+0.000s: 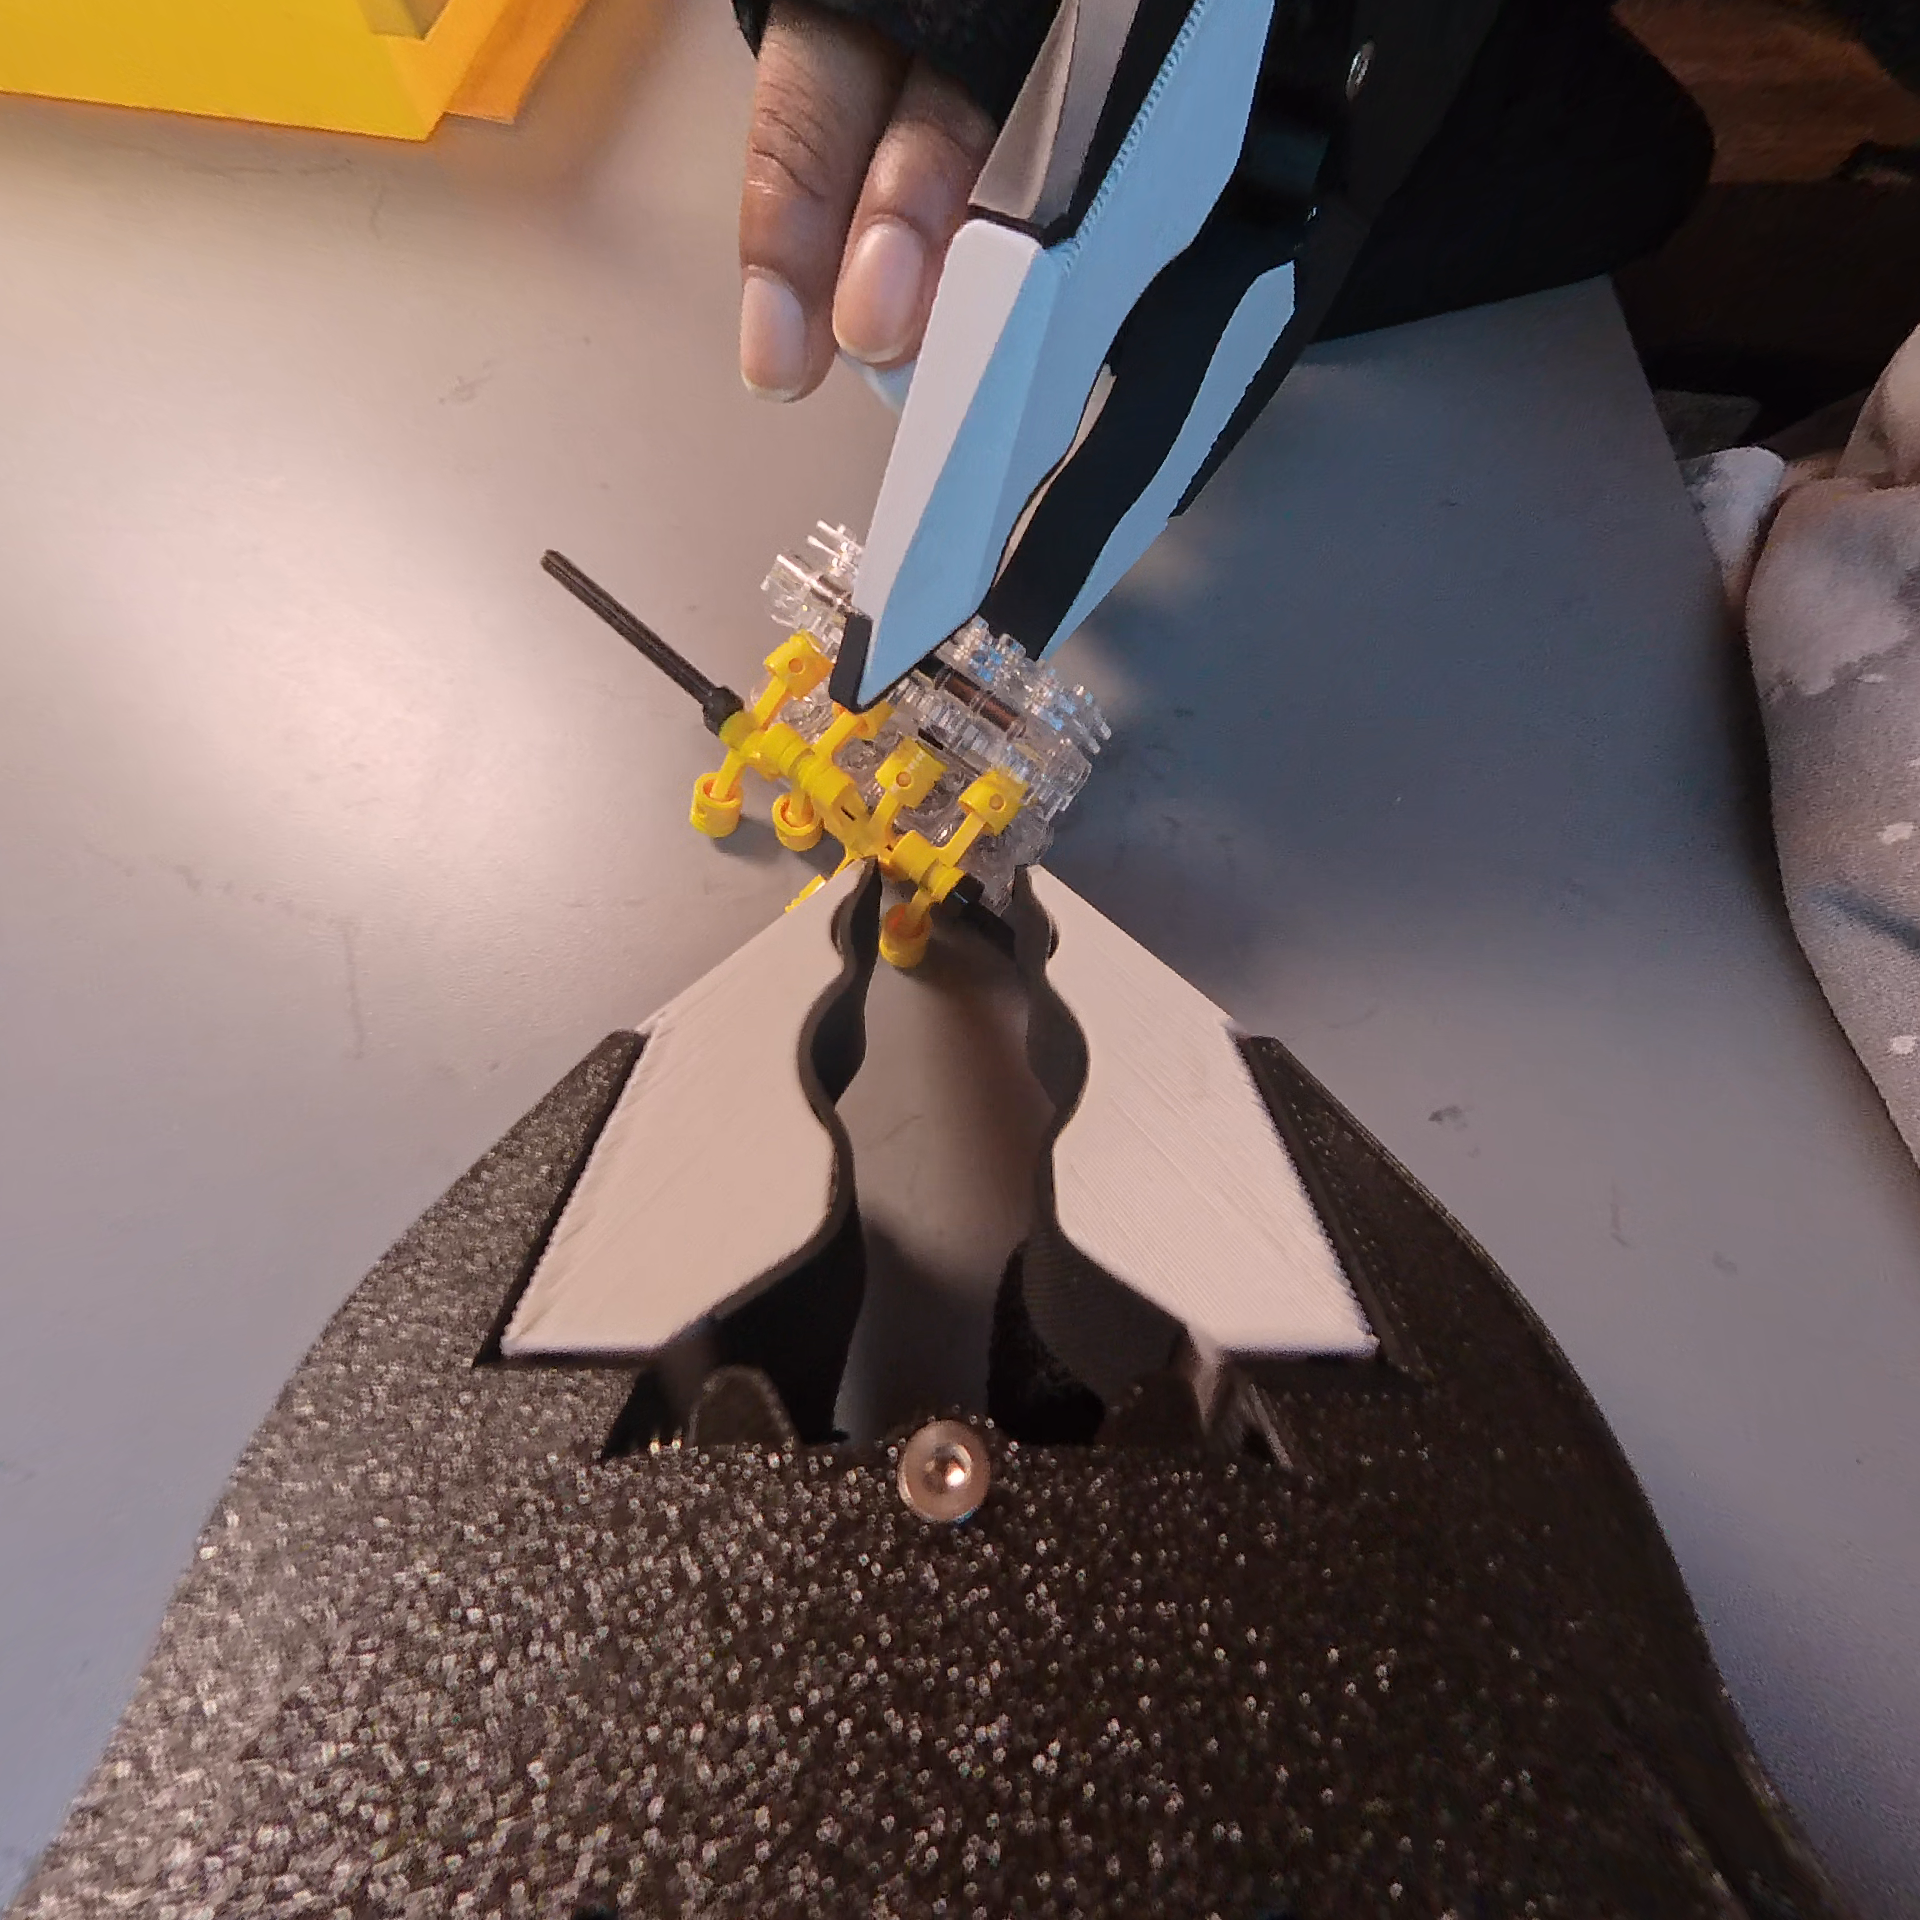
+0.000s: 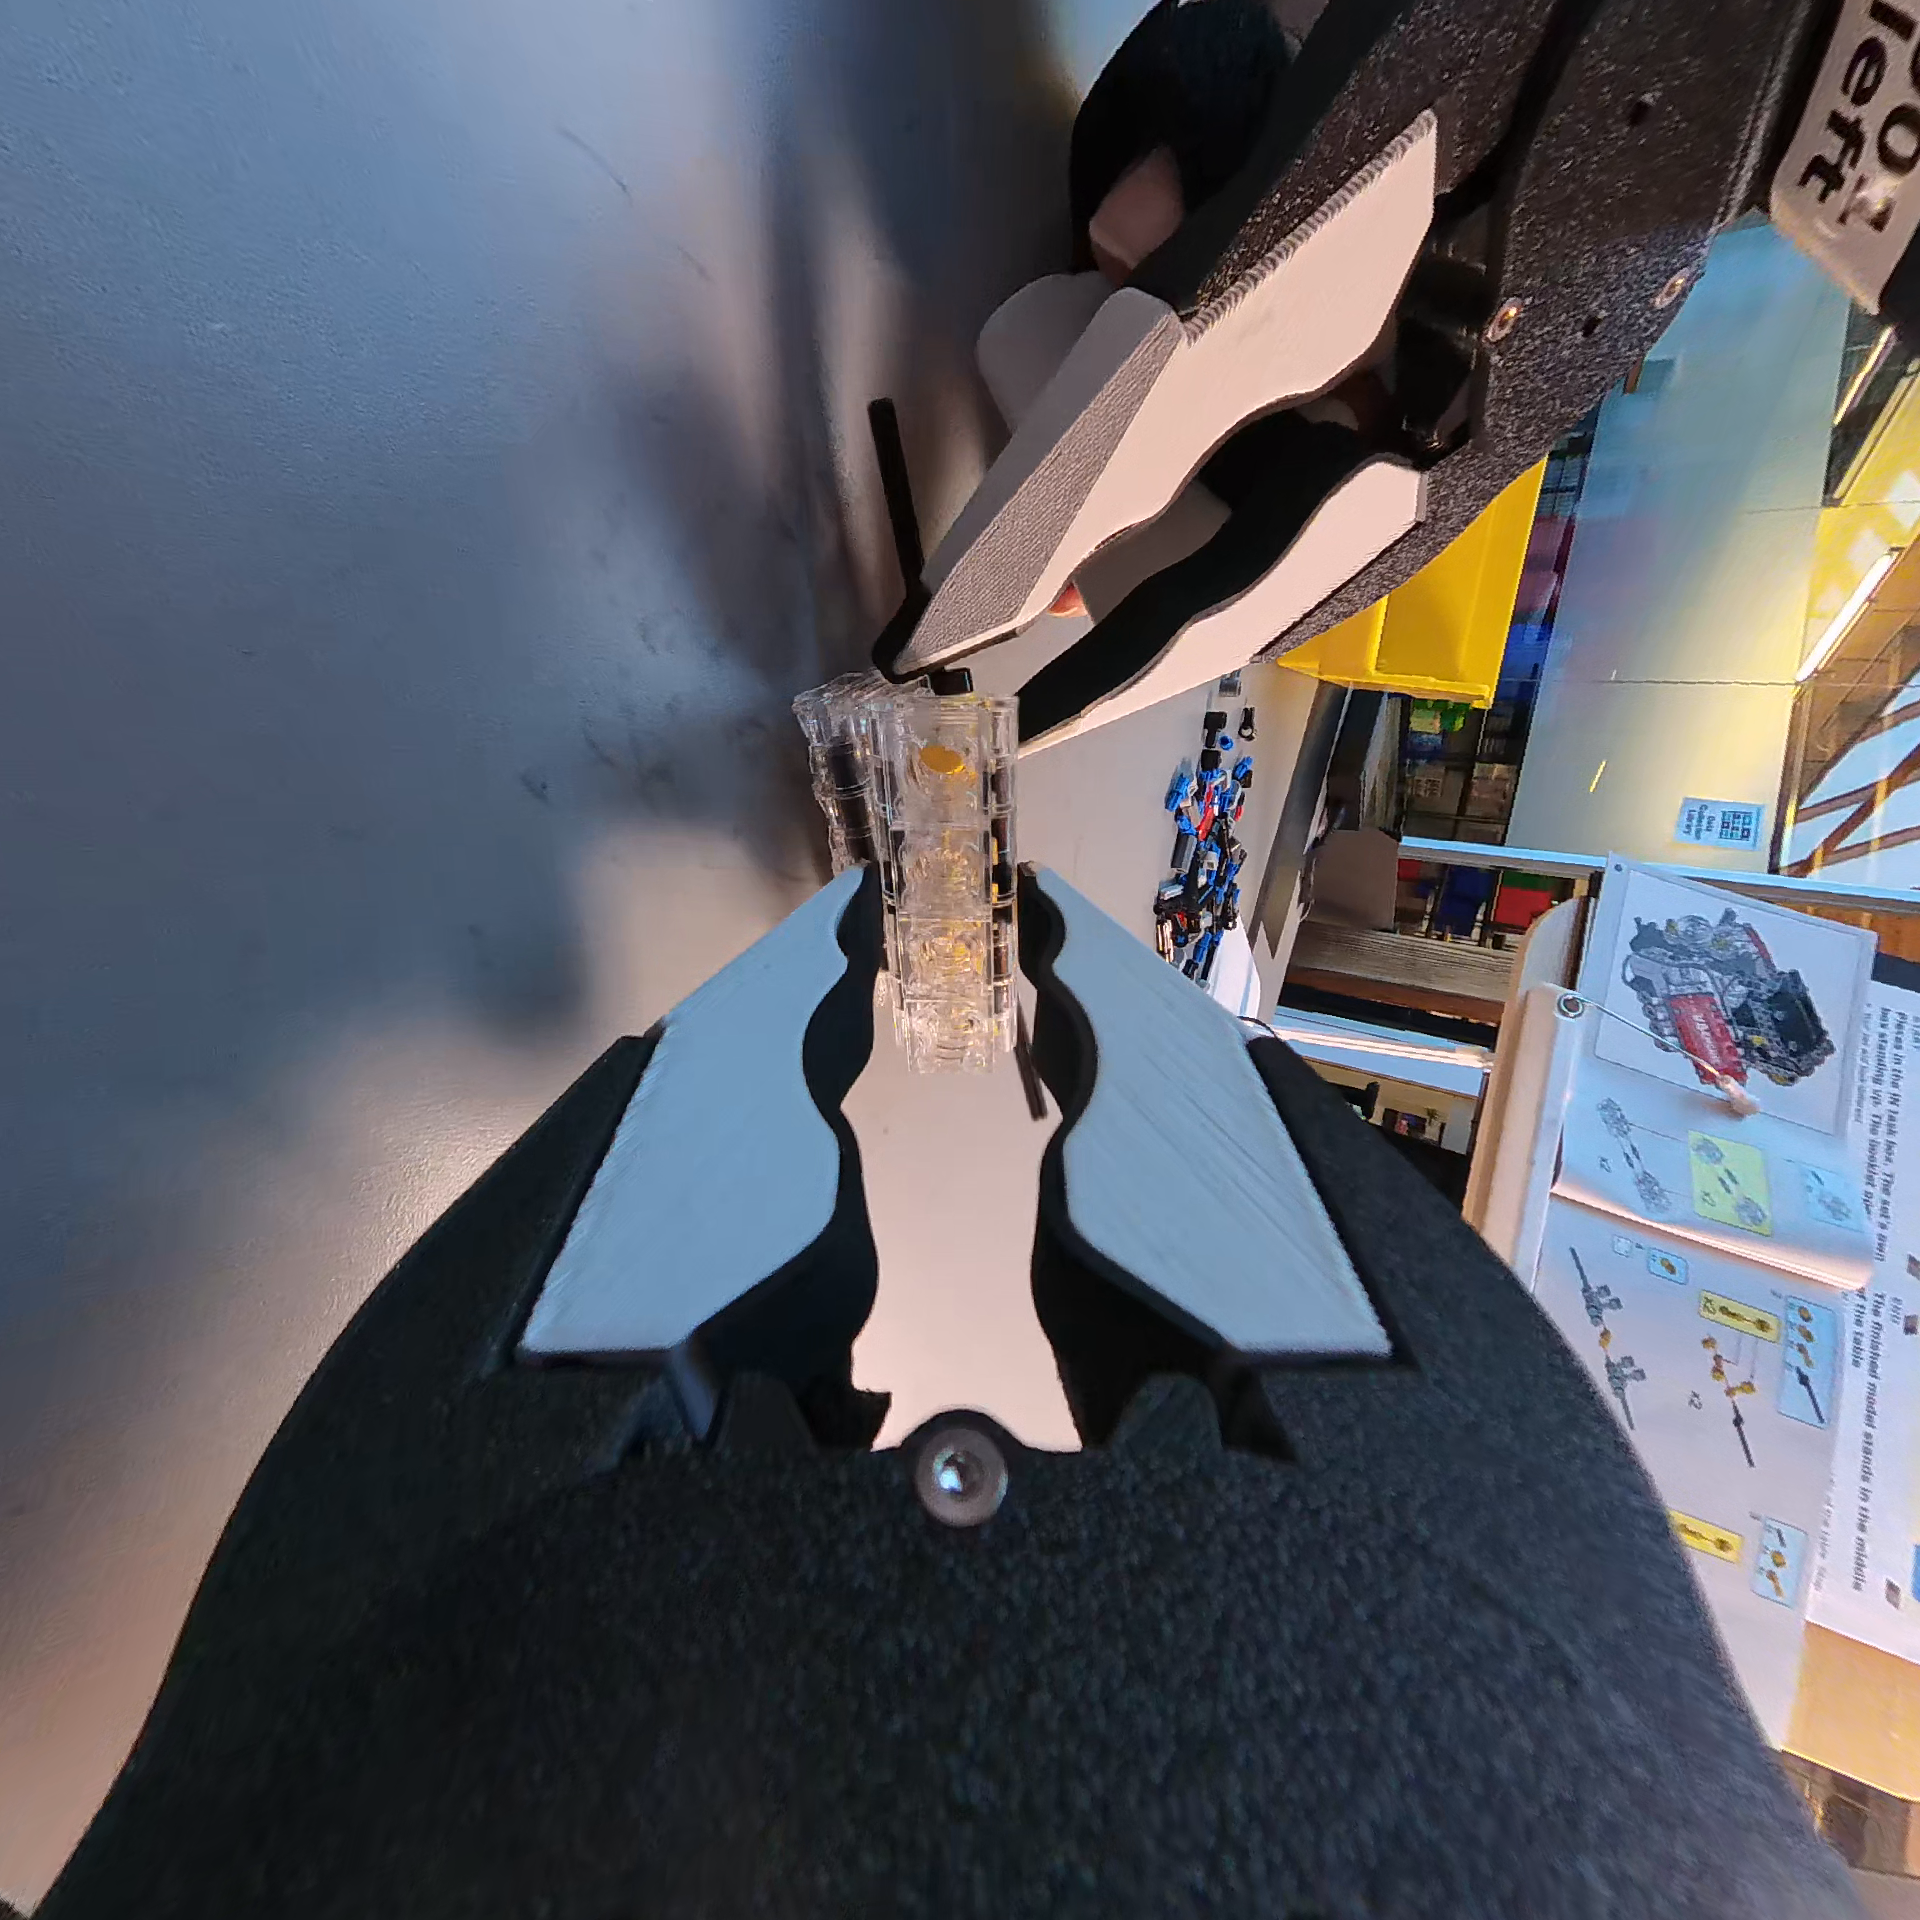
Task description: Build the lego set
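Observation:
A small engine assembly (image 1: 935, 769) is held just above the grey table (image 1: 312, 520). It is a clear block (image 2: 945, 883) with yellow pistons (image 1: 831, 790) on a crankshaft. A black axle (image 1: 634, 644) sticks out of its far left end. My left gripper (image 1: 943, 878) is shut on the near end of the assembly, with one yellow piston between its fingers. My right gripper (image 2: 943, 878) is shut on the clear block. In the left wrist view the right gripper (image 1: 951, 670) comes down from above. The left gripper also shows in the right wrist view (image 2: 961, 691), at the block's far end.
A person's fingers (image 1: 831, 229) rest beside the right gripper. A yellow bin (image 1: 260, 62) stands at the far left and a grey cloth (image 1: 1829, 727) lies at the right edge. An instruction sheet (image 2: 1714, 1195) and a pile of loose blue and black parts (image 2: 1205, 831) lie nearby. My left and right fingertips are right by each other.

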### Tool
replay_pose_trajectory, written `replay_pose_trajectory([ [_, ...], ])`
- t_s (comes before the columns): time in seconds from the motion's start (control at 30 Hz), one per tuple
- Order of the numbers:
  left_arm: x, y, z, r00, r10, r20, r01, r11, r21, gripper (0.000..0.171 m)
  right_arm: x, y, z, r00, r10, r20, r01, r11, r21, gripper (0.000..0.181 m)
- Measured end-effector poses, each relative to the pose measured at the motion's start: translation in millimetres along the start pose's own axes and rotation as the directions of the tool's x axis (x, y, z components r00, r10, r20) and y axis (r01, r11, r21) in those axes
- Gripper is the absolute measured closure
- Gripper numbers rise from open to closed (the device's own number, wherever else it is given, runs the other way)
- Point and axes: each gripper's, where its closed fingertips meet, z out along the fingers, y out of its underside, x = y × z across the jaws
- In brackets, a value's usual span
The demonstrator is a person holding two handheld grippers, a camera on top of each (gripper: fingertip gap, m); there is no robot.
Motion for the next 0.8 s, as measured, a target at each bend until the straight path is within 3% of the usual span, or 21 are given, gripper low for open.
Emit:
replay_pose_trajectory([
  [0.8, 1.2, 0.2, 1.5, 0.999, 0.035, 0.019, -0.035, 0.999, 0.008, 0.149, 5.5, -1.8, 3.9, 0.969, -0.145, 0.202, 0.132, 0.988, 0.077, 0.157],
])
